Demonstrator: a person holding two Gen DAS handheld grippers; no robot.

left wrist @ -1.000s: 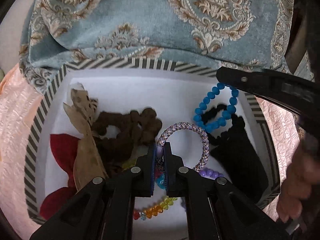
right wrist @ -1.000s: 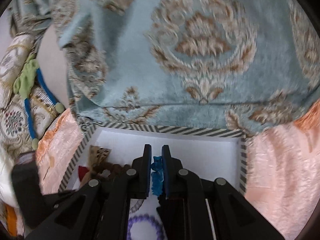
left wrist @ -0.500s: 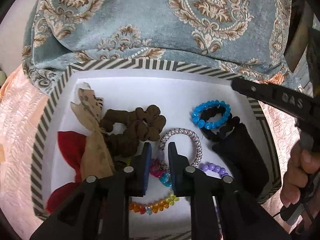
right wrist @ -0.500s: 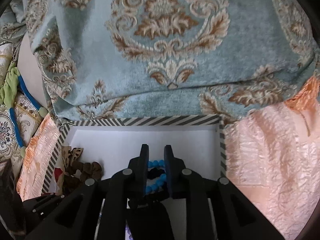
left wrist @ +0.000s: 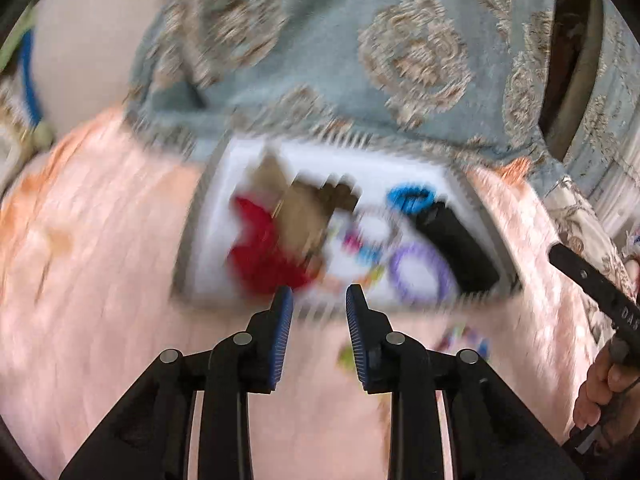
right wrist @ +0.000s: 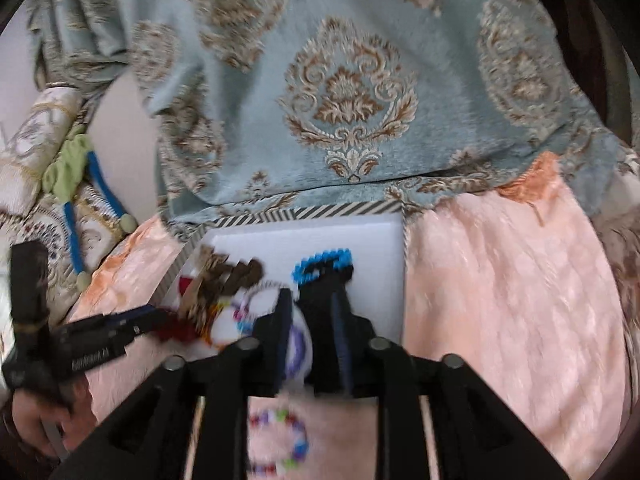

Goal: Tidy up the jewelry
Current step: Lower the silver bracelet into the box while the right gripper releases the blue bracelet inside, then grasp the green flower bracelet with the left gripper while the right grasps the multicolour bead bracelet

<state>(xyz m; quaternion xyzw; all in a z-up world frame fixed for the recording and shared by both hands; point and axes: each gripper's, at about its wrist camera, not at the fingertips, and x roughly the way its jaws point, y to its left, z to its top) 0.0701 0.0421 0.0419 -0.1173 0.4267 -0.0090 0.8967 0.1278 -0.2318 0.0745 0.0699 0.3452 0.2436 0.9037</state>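
Observation:
A striped-rim white box (right wrist: 304,213) holds jewelry and hair ties: a blue bead bracelet (right wrist: 324,266), a black scrunchie (left wrist: 456,248), a purple bead bracelet (left wrist: 420,272), a brown scrunchie (right wrist: 236,276) and a red bow (left wrist: 260,252). My left gripper (left wrist: 319,304) is open and empty, pulled back over the pink cloth just short of the box; its view is blurred. My right gripper (right wrist: 310,312) is open and empty over the box's near edge. A multicoloured bead bracelet (right wrist: 280,444) lies on the pink cloth under the right gripper.
A pale blue damask cushion (right wrist: 352,88) lies against the far side of the box. Pink quilted cloth (right wrist: 512,300) covers the surface around it. A green and blue cord (right wrist: 80,184) lies at the far left.
Both grippers have opened wider and pulled back from the box. The sparkly bracelet and the blue bracelet were let go and lie in the box.

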